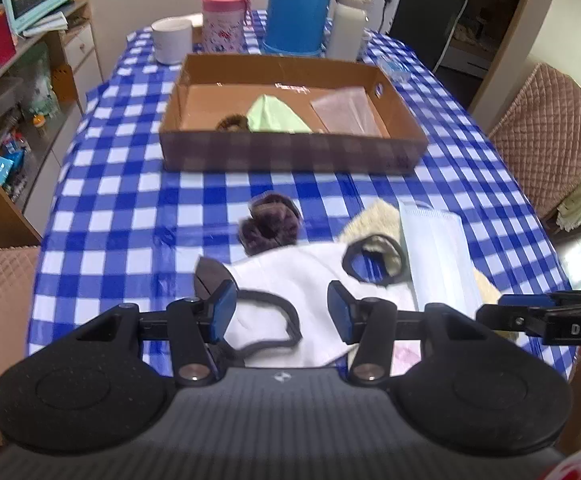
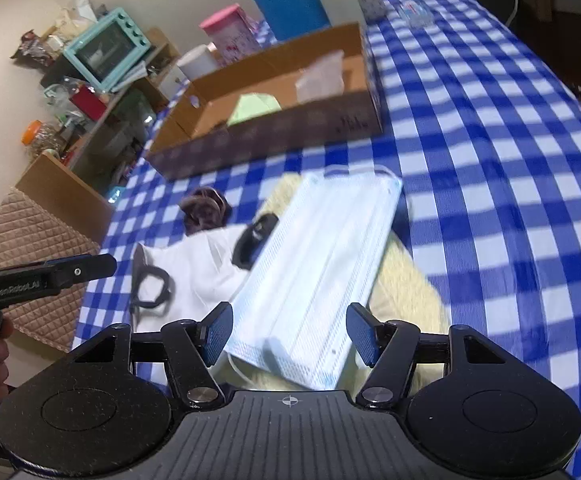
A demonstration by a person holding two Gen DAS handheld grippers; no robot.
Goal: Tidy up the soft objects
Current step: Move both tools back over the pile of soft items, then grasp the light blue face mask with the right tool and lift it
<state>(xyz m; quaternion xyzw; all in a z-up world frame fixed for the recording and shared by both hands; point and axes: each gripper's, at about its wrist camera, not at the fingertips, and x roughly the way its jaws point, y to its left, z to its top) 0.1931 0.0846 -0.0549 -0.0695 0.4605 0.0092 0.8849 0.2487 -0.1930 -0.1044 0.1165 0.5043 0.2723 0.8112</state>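
The left gripper [image 1: 280, 312] hovers low over a white mask [image 1: 310, 276] with dark ear loops, its blue-padded fingers spread apart with nothing between them. The right gripper [image 2: 290, 334] is likewise spread wide, straddling the near end of a pale blue surgical mask [image 2: 322, 264] without clamping it. That blue mask lies across a cream fluffy piece [image 2: 402, 280], its edge overlapping the white mask. Just beyond the white mask a dark brown plush scrunchie [image 1: 270, 224] rests on the blue-checked tablecloth [image 1: 130, 200]. Farther back stands an open cardboard box [image 1: 290, 152]; inside it lie a light green cloth [image 1: 274, 116], a brown furry item [image 1: 232, 122] touching its left side, and a clear plastic bag [image 1: 348, 112] toward the right. Behind the box stand a white mug [image 1: 172, 40], a pink-lidded jar [image 1: 224, 16], a blue jug [image 1: 298, 4] and a white flask [image 1: 348, 24].
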